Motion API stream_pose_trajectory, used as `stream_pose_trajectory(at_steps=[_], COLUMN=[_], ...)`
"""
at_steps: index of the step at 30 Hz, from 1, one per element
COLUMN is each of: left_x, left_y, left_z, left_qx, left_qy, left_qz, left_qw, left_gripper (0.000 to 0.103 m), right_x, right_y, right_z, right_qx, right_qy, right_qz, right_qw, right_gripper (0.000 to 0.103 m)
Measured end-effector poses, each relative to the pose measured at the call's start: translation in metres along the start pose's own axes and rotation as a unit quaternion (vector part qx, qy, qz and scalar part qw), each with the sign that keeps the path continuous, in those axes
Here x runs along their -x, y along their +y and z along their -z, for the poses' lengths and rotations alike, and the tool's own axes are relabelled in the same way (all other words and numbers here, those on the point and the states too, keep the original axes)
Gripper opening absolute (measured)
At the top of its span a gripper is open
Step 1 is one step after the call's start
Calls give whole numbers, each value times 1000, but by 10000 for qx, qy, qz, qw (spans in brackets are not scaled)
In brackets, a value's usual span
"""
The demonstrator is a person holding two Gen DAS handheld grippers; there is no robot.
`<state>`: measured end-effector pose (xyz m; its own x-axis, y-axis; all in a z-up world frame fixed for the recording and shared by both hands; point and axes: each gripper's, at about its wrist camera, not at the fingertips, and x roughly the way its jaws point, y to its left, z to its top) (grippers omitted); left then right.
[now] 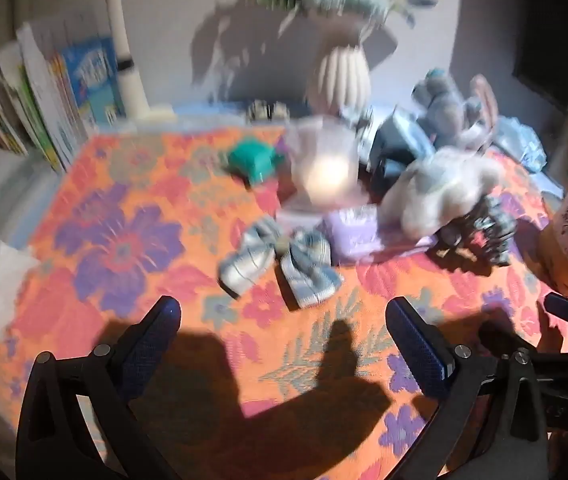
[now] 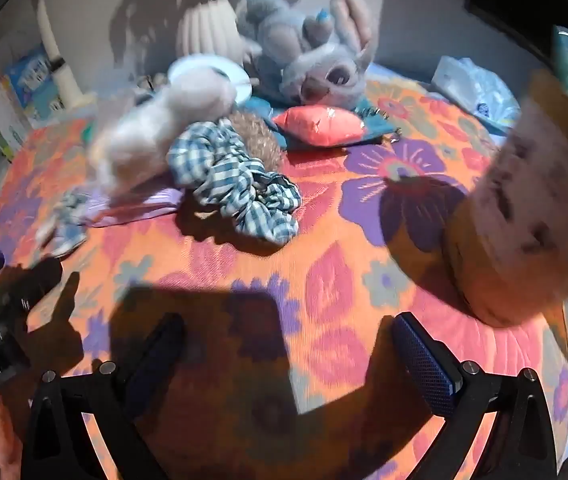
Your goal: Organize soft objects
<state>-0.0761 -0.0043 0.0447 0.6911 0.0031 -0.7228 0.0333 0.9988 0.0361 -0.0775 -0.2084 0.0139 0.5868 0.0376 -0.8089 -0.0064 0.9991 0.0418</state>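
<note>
Soft things lie on a flowered orange cloth [image 1: 123, 208]. In the left wrist view a striped blue-white fabric bow [image 1: 279, 266] lies just ahead of my open, empty left gripper [image 1: 281, 328]. Behind it are a lilac cloth [image 1: 354, 230], a white plush [image 1: 440, 188] and a green soft block [image 1: 253, 162]. In the right wrist view my right gripper [image 2: 288, 348] is open and empty above bare cloth. Ahead lie a checked scrunchie [image 2: 239, 176], the white plush [image 2: 155, 128], a grey-blue plush animal [image 2: 312, 52] and a coral cushion [image 2: 320, 124].
A ribbed white vase [image 1: 340, 76] with plants stands at the back. Books [image 1: 43, 96] lean at the left. A tan cylindrical container [image 2: 524, 216] stands close on the right. A clear jar [image 1: 324, 168] sits mid-table. A plastic packet [image 2: 476, 88] lies far right. Both views are blurred.
</note>
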Motion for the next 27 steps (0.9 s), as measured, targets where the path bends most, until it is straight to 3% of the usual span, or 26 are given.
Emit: stream_pose_trajectory(at_steps=[4,8,13,27], left_x=[16,4,-17,-23], left_y=[-3,-7,-7,-11], left_z=[-5,-11,-7,-2], left_qx=[-59,-106,-48,-8], left_qy=[-484,-602,-471,-392], left_qz=[64,27,58,96], left_qw=[9988,9981,9989,9992], left_gripper=[102,102,102,102], right_x=[48,58,30,24], right_y=[7,14,9,8], right_z=[6,-5,-12,-10], right_qx=[194,388,321,264], right_qy=[-1222,-1796,-1503,-1483], right_qz=[3,157,11,-57], right_qw=[9923,9828,9881,9886], right_gripper=[103,103,103,103])
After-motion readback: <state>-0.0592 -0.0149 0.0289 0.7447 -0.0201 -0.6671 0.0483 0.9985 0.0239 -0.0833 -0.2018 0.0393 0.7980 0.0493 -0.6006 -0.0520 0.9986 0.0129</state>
